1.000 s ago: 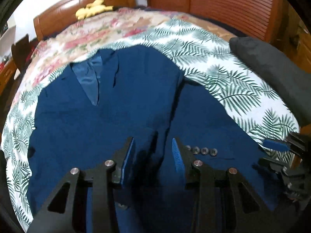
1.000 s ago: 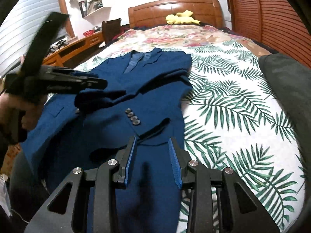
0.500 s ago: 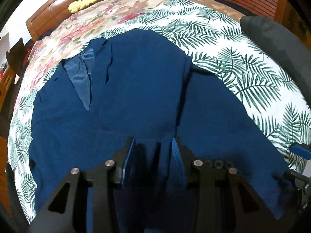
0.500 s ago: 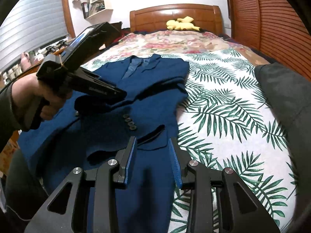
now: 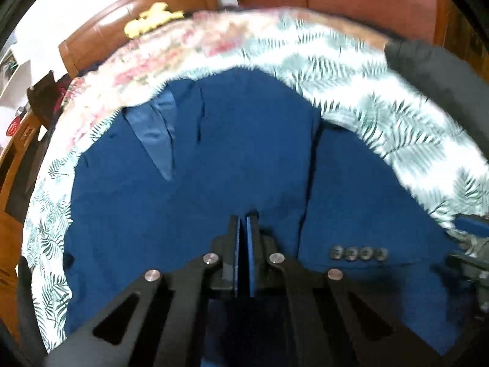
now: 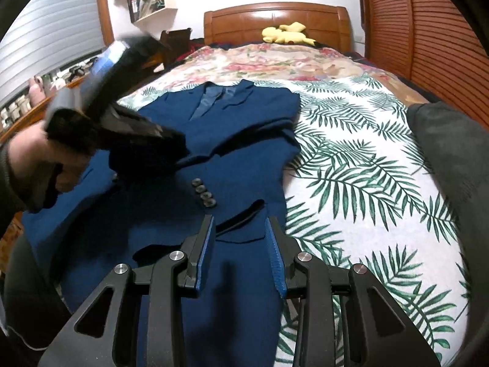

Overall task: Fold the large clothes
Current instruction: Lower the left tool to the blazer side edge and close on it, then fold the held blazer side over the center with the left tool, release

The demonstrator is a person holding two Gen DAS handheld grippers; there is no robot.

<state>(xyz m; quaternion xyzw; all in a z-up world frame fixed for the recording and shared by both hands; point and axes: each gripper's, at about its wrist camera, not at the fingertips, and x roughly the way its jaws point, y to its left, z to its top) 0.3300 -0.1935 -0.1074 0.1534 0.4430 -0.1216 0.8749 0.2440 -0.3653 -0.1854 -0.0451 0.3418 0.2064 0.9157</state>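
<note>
A navy blue suit jacket (image 5: 244, 153) lies face up on the bed, collar toward the headboard, one sleeve folded across its front with several cuff buttons (image 5: 357, 252) showing. My left gripper (image 5: 243, 221) has its jaws closed, low over the jacket's middle; whether cloth sits between them I cannot tell. In the right wrist view the jacket (image 6: 244, 128) fills the left half and the left gripper (image 6: 146, 140) hovers over its chest. My right gripper (image 6: 240, 229) is open above the jacket's lower hem near the cuff buttons (image 6: 203, 196).
The bed has a palm-leaf sheet (image 6: 351, 168) and a floral cover (image 6: 275, 64) near the wooden headboard (image 6: 275, 21), where a yellow plush toy (image 6: 287, 32) lies. A dark grey cushion (image 6: 452, 159) sits at the right edge. A slatted wooden wardrobe (image 6: 428, 30) stands on the right.
My left gripper has closed its jaws and shifted over the jacket's middle. The right gripper has stayed open in nearly the same place.
</note>
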